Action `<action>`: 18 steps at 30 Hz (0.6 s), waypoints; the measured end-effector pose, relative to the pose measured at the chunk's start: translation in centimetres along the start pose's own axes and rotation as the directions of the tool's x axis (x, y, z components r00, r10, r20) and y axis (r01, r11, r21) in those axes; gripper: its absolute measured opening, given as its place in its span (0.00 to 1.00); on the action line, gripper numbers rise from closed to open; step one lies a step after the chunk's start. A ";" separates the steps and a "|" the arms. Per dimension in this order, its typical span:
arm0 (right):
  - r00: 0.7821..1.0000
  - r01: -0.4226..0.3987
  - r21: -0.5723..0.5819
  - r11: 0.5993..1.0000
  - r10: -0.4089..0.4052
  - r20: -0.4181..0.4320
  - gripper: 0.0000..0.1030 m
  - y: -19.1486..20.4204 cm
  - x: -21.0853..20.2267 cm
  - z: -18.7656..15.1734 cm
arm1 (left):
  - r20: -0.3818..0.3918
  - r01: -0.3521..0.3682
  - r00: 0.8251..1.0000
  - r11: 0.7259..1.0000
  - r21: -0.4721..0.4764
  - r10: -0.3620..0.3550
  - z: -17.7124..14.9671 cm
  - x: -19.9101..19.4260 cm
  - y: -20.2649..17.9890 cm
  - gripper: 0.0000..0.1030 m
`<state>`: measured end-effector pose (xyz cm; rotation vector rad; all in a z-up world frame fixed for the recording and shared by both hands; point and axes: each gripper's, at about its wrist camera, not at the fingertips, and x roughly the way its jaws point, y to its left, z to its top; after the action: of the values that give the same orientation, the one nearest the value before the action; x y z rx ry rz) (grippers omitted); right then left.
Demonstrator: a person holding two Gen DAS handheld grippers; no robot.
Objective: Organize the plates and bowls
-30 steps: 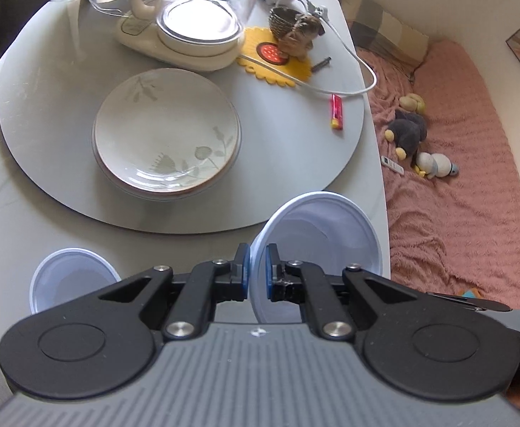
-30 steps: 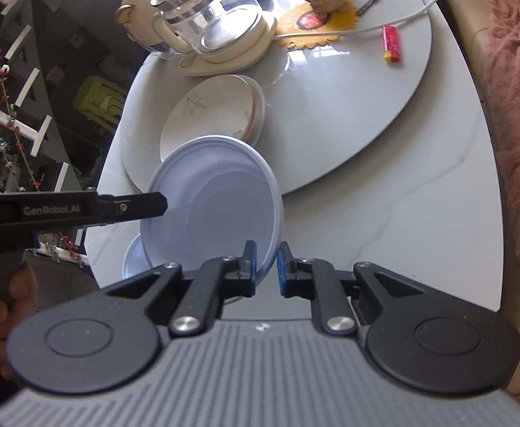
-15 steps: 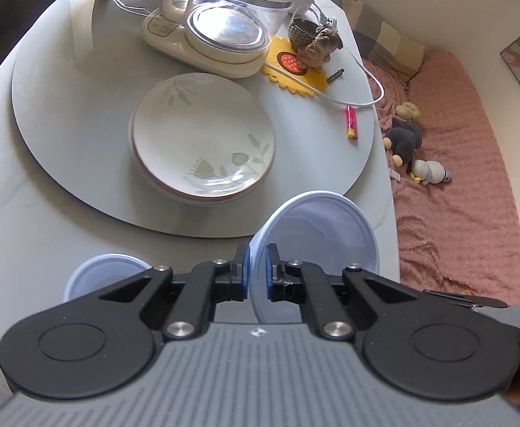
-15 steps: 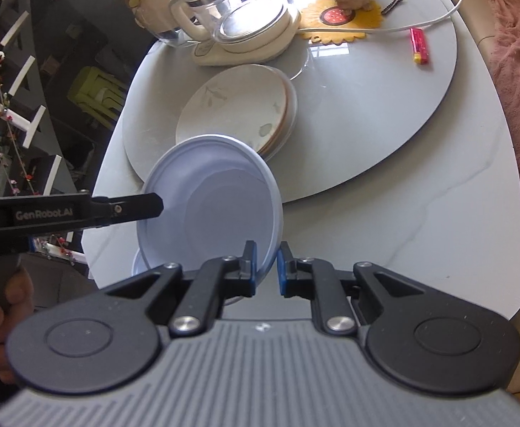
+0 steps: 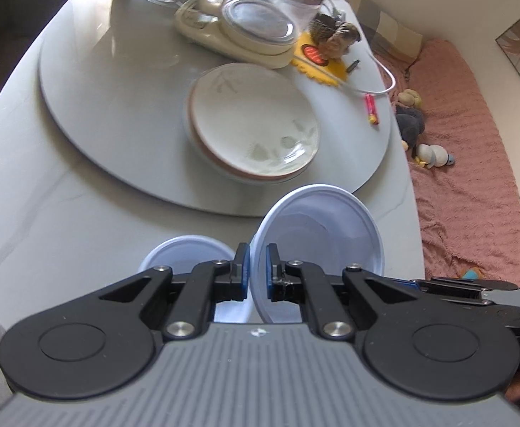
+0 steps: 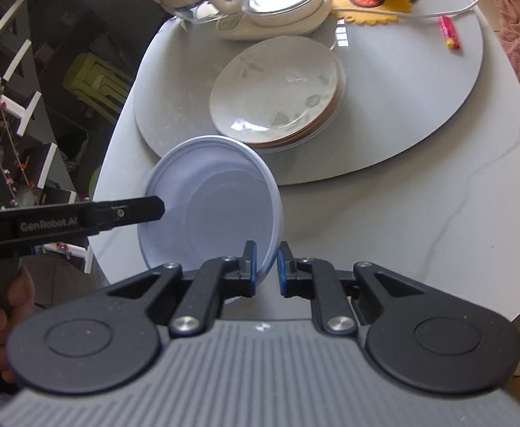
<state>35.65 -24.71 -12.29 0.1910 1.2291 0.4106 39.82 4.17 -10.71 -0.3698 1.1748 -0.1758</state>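
Note:
My left gripper (image 5: 254,270) is shut on the rim of a pale blue bowl (image 5: 324,242), held tilted above the table's near edge. My right gripper (image 6: 266,267) is shut on the opposite rim of the same bowl (image 6: 217,217); the left gripper's finger shows at its left rim in the right wrist view (image 6: 132,211). A second pale blue bowl (image 5: 185,252) sits on the table below, left of the held one. A stack of cream leaf-patterned plates (image 5: 253,124) lies on the grey turntable (image 5: 110,89), also seen in the right wrist view (image 6: 277,89).
A glass kettle on a cream base (image 5: 256,17) stands at the back of the turntable, beside a yellow mat with a figurine (image 5: 331,46), a white cable and a red lighter (image 5: 372,112). A pink sofa with soft toys (image 5: 473,178) lies right of the table.
Both grippers moved with the blue bowl towards the plates; the plate stack and kettle appear larger and nearer, and the second blue bowl now lies closer under the left gripper.

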 end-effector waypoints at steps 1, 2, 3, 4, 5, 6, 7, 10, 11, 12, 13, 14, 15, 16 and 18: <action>1.000 0.001 -0.009 1.000 -0.001 -0.002 0.14 0.6 0.1 -0.1 | -0.002 -0.001 1.000 1.000 -0.008 0.001 -0.1 -0.2 0.6 0.08; 1.000 0.002 -0.021 1.000 -0.002 0.001 0.14 1.1 0.2 -0.2 | -0.003 0.000 1.000 1.000 -0.013 0.000 -0.2 -0.3 1.1 0.08; 1.000 0.004 -0.034 0.999 -0.004 0.005 0.14 1.7 0.2 -0.3 | -0.003 0.003 1.000 1.000 -0.016 -0.003 -0.3 -0.3 1.7 0.08; 1.000 0.006 -0.043 0.999 -0.006 0.007 0.14 2.2 0.2 -0.4 | -0.003 0.006 1.000 1.000 -0.017 -0.006 -0.5 -0.4 2.1 0.08; 1.000 0.008 -0.048 0.999 -0.008 0.005 0.14 2.4 0.4 -0.5 | -0.002 0.011 1.000 1.000 -0.018 -0.011 -0.7 -0.4 2.6 0.08; 1.000 0.010 -0.049 0.999 -0.010 0.000 0.14 2.6 0.6 -0.6 | -0.003 0.015 1.000 1.000 -0.020 -0.015 -0.8 -0.4 3.0 0.08; 1.000 0.012 -0.044 0.999 -0.012 -0.007 0.14 2.7 0.9 -0.6 | -0.005 0.016 1.000 1.000 -0.022 -0.016 -1.0 -0.3 3.4 0.08; 0.999 0.022 -0.031 0.999 -0.022 -0.029 0.14 3.3 1.7 -0.8 | -0.020 0.012 1.000 1.000 -0.028 -0.012 -1.5 0.0 4.5 0.08; 0.999 0.026 -0.025 0.999 -0.027 -0.039 0.14 3.7 1.9 -1.0 | -0.026 0.007 1.000 1.000 -0.029 -0.007 -1.7 0.1 4.8 0.08; 0.998 0.030 -0.026 0.999 -0.031 -0.046 0.14 4.0 2.1 -1.1 | -0.031 0.006 0.999 0.999 -0.031 -0.007 -1.8 0.2 5.0 0.08; 0.998 0.039 -0.032 0.999 -0.040 -0.052 0.14 4.4 2.3 -1.2 | -0.032 0.010 0.999 0.999 -0.037 -0.011 -1.9 0.1 5.3 0.08; 0.998 0.044 -0.036 0.998 -0.046 -0.053 0.14 4.7 2.4 -1.3 | -0.032 0.011 0.999 0.999 -0.042 -0.013 -1.9 0.2 5.6 0.08; 0.997 0.045 -0.035 0.998 -0.047 -0.054 0.14 4.9 2.6 -1.4 | -0.034 0.013 0.999 0.999 -0.047 -0.015 -1.9 0.3 5.9 0.08; 0.997 0.046 -0.030 0.998 -0.047 -0.057 0.14 5.0 2.8 -1.4 | -0.034 0.014 0.999 0.999 -0.049 -0.015 -1.9 0.4 6.2 0.08; 0.997 0.050 -0.025 0.998 -0.051 -0.063 0.14 5.3 3.5 -1.4 | -0.040 0.003 0.999 0.999 -0.042 -0.005 -1.9 0.9 6.5 0.08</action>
<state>34.24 -18.58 -13.88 0.1272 1.2889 0.3895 38.02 9.56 -14.57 -0.4070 1.2185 -0.1627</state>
